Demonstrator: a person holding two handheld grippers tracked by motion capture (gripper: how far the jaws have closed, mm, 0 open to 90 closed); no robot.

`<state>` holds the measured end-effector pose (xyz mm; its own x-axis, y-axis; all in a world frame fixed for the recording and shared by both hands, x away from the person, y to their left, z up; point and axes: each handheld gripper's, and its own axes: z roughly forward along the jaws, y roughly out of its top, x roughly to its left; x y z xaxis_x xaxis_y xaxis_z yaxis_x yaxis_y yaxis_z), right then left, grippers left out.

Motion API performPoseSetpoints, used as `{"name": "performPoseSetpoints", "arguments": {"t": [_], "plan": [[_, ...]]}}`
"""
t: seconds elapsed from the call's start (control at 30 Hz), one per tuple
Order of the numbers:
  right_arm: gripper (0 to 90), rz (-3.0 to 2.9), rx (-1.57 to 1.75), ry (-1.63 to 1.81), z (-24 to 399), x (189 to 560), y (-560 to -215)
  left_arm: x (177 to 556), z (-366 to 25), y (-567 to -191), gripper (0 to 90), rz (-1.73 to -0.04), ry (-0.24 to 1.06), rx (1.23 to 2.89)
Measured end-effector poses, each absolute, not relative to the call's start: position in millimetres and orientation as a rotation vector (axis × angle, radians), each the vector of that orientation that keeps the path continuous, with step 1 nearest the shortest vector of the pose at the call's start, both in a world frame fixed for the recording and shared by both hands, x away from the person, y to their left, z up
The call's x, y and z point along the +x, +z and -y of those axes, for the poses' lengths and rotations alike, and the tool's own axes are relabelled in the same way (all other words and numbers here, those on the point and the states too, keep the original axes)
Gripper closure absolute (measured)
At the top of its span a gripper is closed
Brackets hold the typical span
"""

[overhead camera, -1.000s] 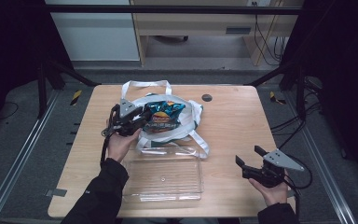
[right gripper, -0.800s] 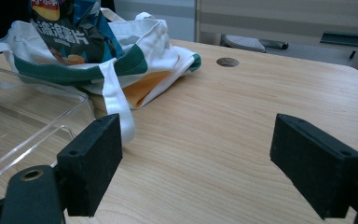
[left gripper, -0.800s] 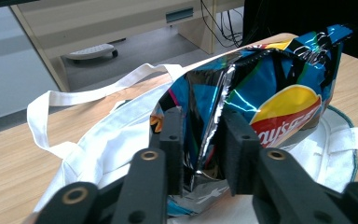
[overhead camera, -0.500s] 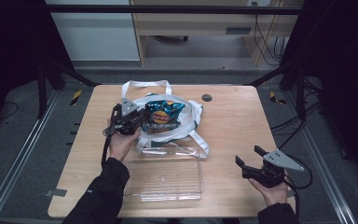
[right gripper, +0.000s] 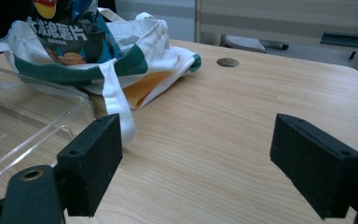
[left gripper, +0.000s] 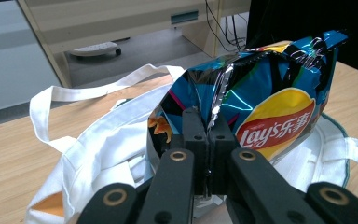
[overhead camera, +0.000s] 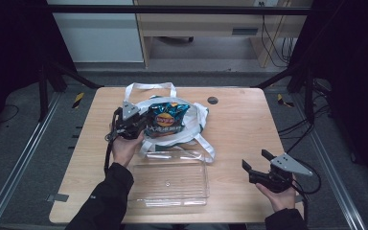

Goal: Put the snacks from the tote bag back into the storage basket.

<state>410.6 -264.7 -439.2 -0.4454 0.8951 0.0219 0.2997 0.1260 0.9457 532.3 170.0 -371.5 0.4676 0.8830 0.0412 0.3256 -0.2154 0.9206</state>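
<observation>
On the white tote bag (overhead camera: 191, 132) at the desk's (overhead camera: 249, 124) far middle stood the chip bag (overhead camera: 165, 120), pinched by the left gripper (overhead camera: 141, 125), its jaws just closed. A clear tray (overhead camera: 170, 184) lay nearer; the right gripper (overhead camera: 255, 165) rested spread. The bag's base was hidden.

Lab or recording rig: wooden table (overhead camera: 239, 124) inside black frame (overhead camera: 172, 8), loose cables (overhead camera: 273, 33), bare grey floor (overhead camera: 24, 139).

Crisp bag (overhead camera: 165, 120): blue with black streaks, yellow-and-red logo, silver inner foil; tote bag (overhead camera: 191, 132): white, green trim, orange patch; tray (overhead camera: 168, 184): clear; table (overhead camera: 239, 129): pale woodgrain.
</observation>
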Motion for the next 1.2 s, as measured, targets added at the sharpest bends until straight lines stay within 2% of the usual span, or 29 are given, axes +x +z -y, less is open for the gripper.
{"name": "performPoseSetpoints", "arguments": {"t": [0.67, 1.2], "plan": [[17.0, -1.828, 1.149, 1.326, 265, 411, -439, 518, -175, -354, 90.0, -1.023, 0.712, 1.687], [16.9, -1.832, 1.145, 1.324, 265, 410, -439, 496, -177, -316, 90.0, -0.982, 0.708, 1.638]]}}
